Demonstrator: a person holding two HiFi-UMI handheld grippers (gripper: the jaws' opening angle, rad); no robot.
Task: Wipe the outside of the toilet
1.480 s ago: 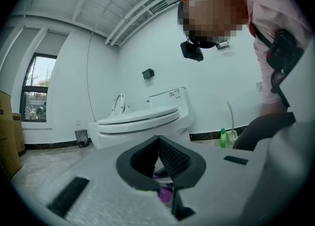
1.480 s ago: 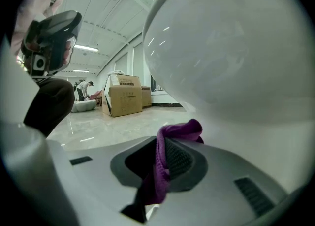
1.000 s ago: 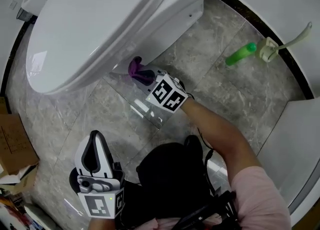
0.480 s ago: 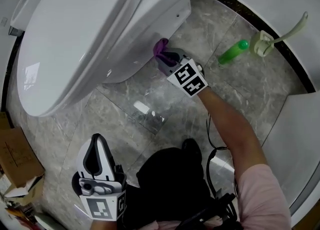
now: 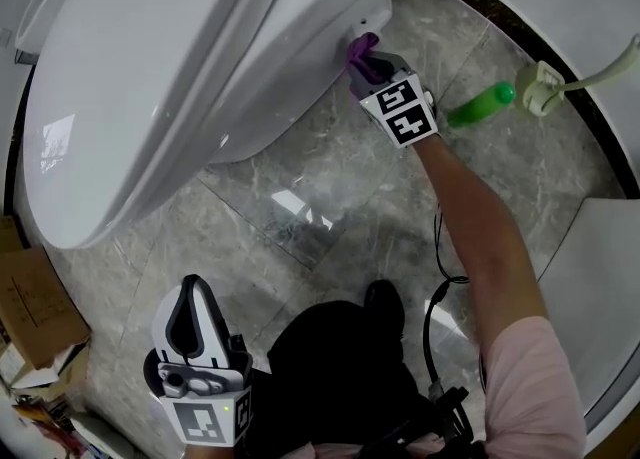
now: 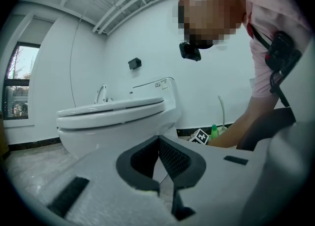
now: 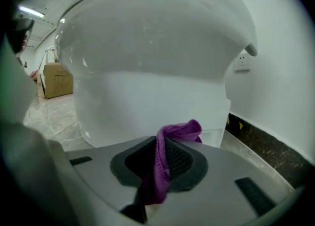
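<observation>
The white toilet [image 5: 170, 67] fills the upper left of the head view, lid down. My right gripper [image 5: 366, 63] is shut on a purple cloth [image 5: 359, 50], which presses against the toilet's side near the rear of the base. In the right gripper view the purple cloth [image 7: 170, 146] is pinched between the jaws, just before the white toilet body [image 7: 147, 72]. My left gripper [image 5: 190, 332] hangs low near the person's knee, shut with nothing in it. The left gripper view shows the toilet [image 6: 115, 121] from the side, beyond the left gripper [image 6: 158, 157].
A green bottle [image 5: 480, 105] lies on the marble floor by a toilet brush holder [image 5: 545, 87] near the wall. Cardboard boxes [image 5: 30, 307] sit at the left edge. A white curved fixture [image 5: 600, 287] stands at the right. A cable [image 5: 440, 297] trails by the person's arm.
My right gripper has slid the purple cloth along the toilet's side, from under the bowl toward the rear of the base. The left gripper has stayed put.
</observation>
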